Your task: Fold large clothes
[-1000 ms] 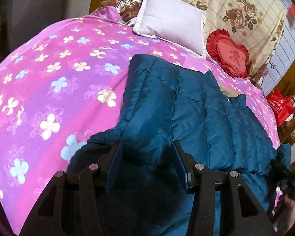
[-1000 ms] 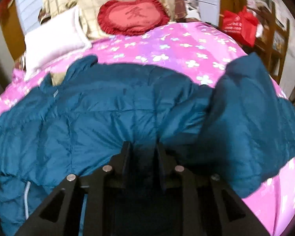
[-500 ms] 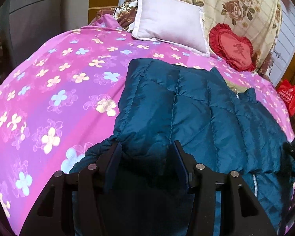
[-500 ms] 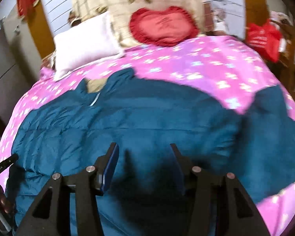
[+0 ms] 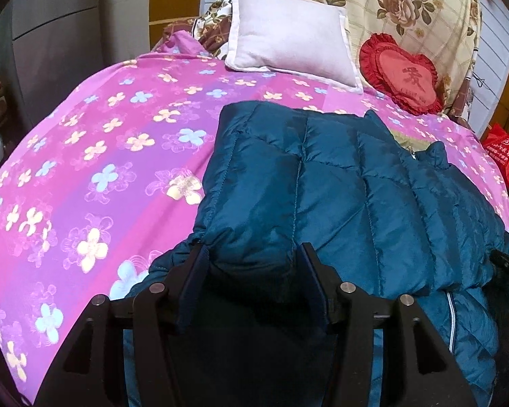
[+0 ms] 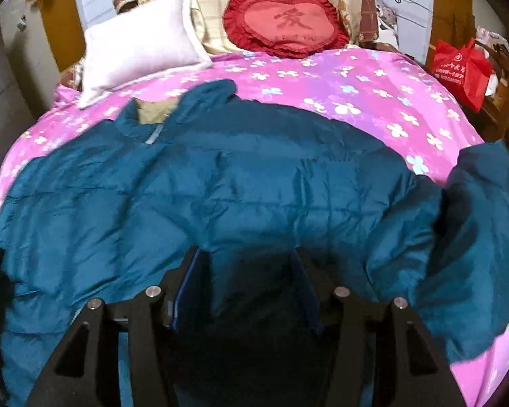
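Pretty even indoor light, colours pop on the pink bedspread. Soft sheen on the teal jacket, deep shadow right between the jaws. Heavy fisheye bending, black vignette corners. The right wrist view looks a bit blurry, especially toward its right edge.

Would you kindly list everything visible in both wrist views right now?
puffer jacket: one, teal, spread across the bed, one sleeve folded over its body
bedspread: one, pink with flowers, covering the bed
pillow: one, white, at the head
heart cushion: one, red, beside the pillow
floral blanket: one, cream check with roses, behind the cushion
bag: one, red, right of the bed
left gripper: one, black, jaws apart around the folded sleeve
right gripper: one, black, jaws apart over the jacket
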The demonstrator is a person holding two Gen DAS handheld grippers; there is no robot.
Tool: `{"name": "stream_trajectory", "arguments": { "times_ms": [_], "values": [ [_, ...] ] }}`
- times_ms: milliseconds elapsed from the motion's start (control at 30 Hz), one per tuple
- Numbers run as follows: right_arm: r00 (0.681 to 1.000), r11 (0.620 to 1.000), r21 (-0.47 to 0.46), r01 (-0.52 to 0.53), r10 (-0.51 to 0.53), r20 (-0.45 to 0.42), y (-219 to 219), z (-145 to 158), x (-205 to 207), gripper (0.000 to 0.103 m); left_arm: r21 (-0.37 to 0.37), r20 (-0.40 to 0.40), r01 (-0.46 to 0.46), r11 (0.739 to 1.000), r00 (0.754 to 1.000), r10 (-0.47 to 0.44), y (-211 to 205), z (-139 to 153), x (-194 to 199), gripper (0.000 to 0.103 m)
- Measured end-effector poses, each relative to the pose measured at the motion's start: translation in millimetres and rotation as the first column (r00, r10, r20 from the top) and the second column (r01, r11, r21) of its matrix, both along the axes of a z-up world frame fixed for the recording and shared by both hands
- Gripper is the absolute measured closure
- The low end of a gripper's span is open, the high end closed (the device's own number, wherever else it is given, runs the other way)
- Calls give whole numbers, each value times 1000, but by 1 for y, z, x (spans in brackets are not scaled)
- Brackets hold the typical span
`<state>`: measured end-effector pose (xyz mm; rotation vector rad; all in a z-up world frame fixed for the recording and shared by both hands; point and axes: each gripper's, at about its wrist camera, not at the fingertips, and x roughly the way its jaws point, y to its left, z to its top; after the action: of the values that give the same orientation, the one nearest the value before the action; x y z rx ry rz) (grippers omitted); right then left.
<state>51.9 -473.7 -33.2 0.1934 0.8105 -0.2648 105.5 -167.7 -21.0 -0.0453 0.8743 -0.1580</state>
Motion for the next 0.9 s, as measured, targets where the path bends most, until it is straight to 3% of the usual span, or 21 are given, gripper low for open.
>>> {"name": "stream_trajectory", "arguments": {
  "times_ms": [200,433,900],
  "values": [
    [1000,1000,-14,-24,24,4,13,4,-20,39,14,79,-11,1000,997,9,4,18,-8,68],
    [1000,999,-53,-11,10,-23,14,-14,-19,38,35,52,-12,999,999,11,3,9,0,68],
    [1000,996,-84,-1,2,12,18,-24,-24,36,62,33,-14,998,999,12,0,-1,0,68]
  ]
}}
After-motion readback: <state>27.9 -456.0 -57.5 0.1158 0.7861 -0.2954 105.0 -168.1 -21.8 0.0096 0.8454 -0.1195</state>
